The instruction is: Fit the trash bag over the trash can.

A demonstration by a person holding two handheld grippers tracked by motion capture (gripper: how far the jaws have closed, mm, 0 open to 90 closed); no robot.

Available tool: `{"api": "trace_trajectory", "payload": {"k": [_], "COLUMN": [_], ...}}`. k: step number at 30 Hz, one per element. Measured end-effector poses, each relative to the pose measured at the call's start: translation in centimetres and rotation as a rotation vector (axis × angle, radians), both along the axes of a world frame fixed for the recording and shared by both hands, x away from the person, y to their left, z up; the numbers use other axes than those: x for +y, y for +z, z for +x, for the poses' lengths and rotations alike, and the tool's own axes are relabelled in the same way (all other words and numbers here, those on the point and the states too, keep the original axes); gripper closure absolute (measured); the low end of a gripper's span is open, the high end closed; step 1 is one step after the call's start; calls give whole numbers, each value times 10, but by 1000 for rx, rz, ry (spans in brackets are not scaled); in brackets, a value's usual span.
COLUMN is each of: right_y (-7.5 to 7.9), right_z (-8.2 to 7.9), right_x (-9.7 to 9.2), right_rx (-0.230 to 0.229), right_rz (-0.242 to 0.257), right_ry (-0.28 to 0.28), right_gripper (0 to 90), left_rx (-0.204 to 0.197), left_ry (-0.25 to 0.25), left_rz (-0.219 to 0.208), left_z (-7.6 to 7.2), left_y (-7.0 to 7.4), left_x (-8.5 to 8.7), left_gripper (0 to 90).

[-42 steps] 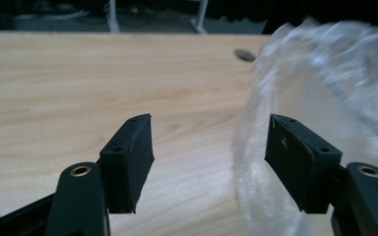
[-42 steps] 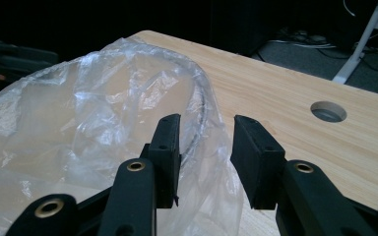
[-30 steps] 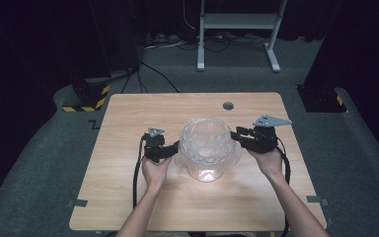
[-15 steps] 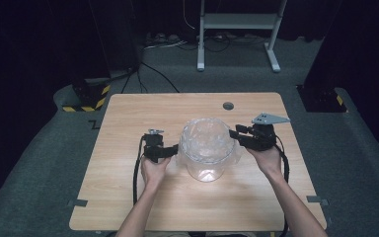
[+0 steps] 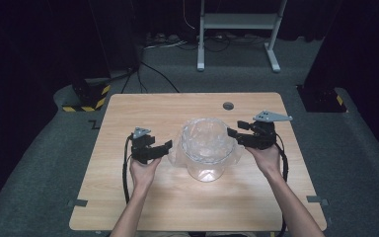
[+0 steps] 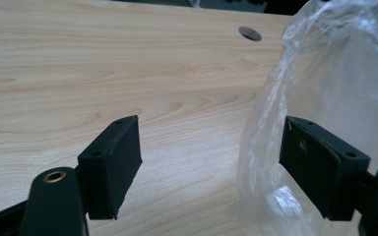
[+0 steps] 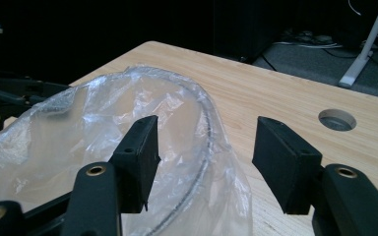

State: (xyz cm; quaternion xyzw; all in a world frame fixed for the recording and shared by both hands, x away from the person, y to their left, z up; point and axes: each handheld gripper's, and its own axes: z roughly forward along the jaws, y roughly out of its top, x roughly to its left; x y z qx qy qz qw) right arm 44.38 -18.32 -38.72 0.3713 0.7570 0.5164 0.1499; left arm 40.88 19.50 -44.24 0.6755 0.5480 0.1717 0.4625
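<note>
both grippers have just been opening. left gripper [image 5: 164,146] is letting go of the plastic bag [image 5: 202,136] and backing off toward the table's [image 5: 128,207] left edge; right gripper [image 5: 233,133] is gaping around the rim, not squeezing. crinkly clear bag is lining the glass bowl [image 5: 205,170] mid-table, so the lining looks nearly done.

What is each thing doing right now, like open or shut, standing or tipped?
Clear container: upright, lined with the bag.
Plastic bag: draped over the rim, loose.
Left gripper: jaws just opening, clear of the bag.
Right gripper: jaws just opening, straddling the rim, not pressing.
</note>
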Motion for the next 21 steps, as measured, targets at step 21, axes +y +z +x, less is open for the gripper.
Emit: {"api": "trace_trajectory", "payload": {"k": [21], "right_y": [-13], "right_z": [-20], "right_x": [-43], "right_rx": [5], "right_rz": [52], "right_ry": [-21], "right_gripper": [426], "left_rx": [-74], "left_ry": [-56], "left_rz": [40], "left_z": [-39], "left_y": [15], "left_x": [22], "left_gripper": [209]}}
